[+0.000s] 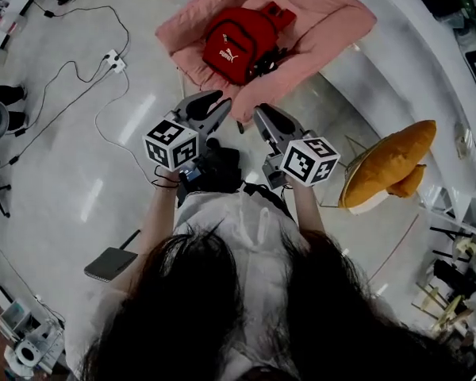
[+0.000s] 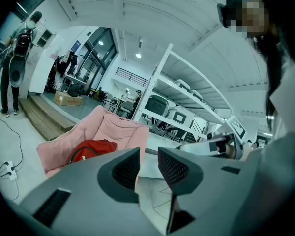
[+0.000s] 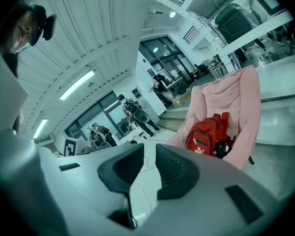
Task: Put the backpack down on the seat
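Head view: red backpack [image 1: 236, 44] sits on the pink seat [image 1: 317, 14], against its back cushion, with black straps trailing at its side. Both tongs are apart from it, held above the pale floor [image 1: 71, 149]. Left tongs [image 1: 224, 101]: narrow gap between the jaws, nothing in it. Right tongs [image 1: 259, 113]: likewise slightly parted and empty. Yellow cushion [image 1: 389, 163] lies near the white shelving [image 1: 412, 62]. Power strip [image 1: 115, 60] with its cable lies beyond the left tongs.

red backpack [image 1: 239, 44] lies on pink seat [image 1: 325, 14]
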`<state>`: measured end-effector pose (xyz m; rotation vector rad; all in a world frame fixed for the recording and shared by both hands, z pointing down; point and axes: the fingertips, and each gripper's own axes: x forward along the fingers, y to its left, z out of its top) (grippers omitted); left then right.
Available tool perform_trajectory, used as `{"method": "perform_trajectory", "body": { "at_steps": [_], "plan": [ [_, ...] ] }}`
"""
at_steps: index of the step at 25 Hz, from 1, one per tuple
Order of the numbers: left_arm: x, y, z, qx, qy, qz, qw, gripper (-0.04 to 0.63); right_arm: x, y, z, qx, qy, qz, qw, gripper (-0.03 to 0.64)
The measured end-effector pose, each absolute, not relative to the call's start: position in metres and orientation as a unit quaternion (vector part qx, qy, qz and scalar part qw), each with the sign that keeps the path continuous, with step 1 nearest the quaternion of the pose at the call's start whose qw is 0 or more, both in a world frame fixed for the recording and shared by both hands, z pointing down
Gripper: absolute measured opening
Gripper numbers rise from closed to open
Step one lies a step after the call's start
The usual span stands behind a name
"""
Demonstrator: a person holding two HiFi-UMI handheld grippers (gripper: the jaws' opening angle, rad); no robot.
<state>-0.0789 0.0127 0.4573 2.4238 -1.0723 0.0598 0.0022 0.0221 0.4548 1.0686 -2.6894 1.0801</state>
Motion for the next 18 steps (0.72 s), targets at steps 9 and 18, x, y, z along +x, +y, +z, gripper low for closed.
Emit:
{"method": "perform_trajectory", "body": {
  "at_steps": [9, 18],
  "plan": [
    [-0.030, 0.084, 0.449, 0.890, -0.398, 0.054, 0.217, 0.124, 0.038, 0.084, 0.450, 0.333, -0.880, 0.338, 0.008, 0.083],
    [-0.020, 0.144, 0.444, 0.888, -0.411, 0.066, 0.197, 0.124, 0.044, 0.135, 0.450, 0.324, -0.888, 0.326, -0.001, 0.081]
  ]
}}
